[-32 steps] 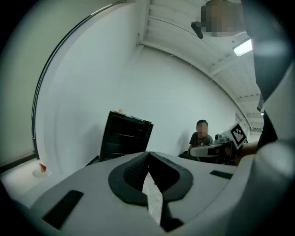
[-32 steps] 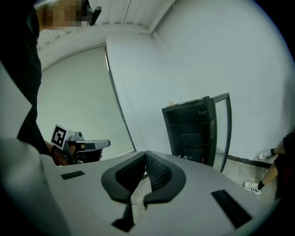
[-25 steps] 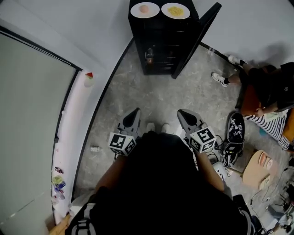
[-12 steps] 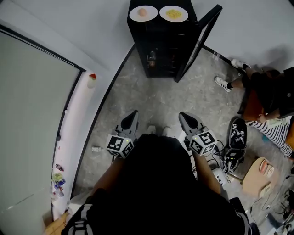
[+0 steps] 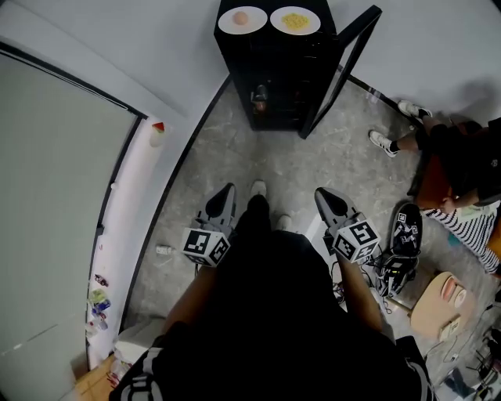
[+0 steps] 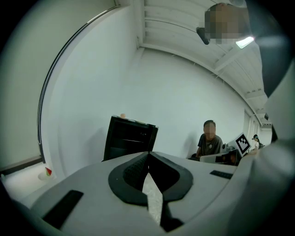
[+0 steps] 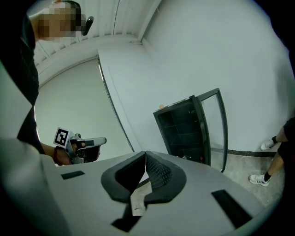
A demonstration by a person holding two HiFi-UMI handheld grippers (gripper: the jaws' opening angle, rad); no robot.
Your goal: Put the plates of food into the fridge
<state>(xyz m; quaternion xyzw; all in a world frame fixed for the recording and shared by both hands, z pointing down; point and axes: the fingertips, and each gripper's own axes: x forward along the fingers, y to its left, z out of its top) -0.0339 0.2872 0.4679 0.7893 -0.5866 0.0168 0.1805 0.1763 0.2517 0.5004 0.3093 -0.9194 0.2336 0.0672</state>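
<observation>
Up top in the head view, black fridge [image 5: 274, 86] stands against the white wall at the far end of the grey floor [image 5: 235, 157], with two white plates side by side on its top: left plate [image 5: 242, 19] has a pinkish round item, right plate [image 5: 295, 20] has yellow food. Neither plate is inside the fridge. Fridge door [image 5: 340, 70] is swung open to the right; shelves are dark, with a small thing on one shelf, can't tell what. Left tongs [image 5: 226, 193] and right tongs [image 5: 326, 197] are held low in front of the person's body, both pointing toward the fridge and well apart from it. Left tongs: jaws together, nothing between them. Right tongs: jaws together too, empty. Each has its marker cube nearest the body. Person's white shoe [image 5: 257, 189] shows on the floor between the two tongs. Another person [image 5: 462, 157] sits at the right, beside the open door side, clear of the fridge.
</observation>
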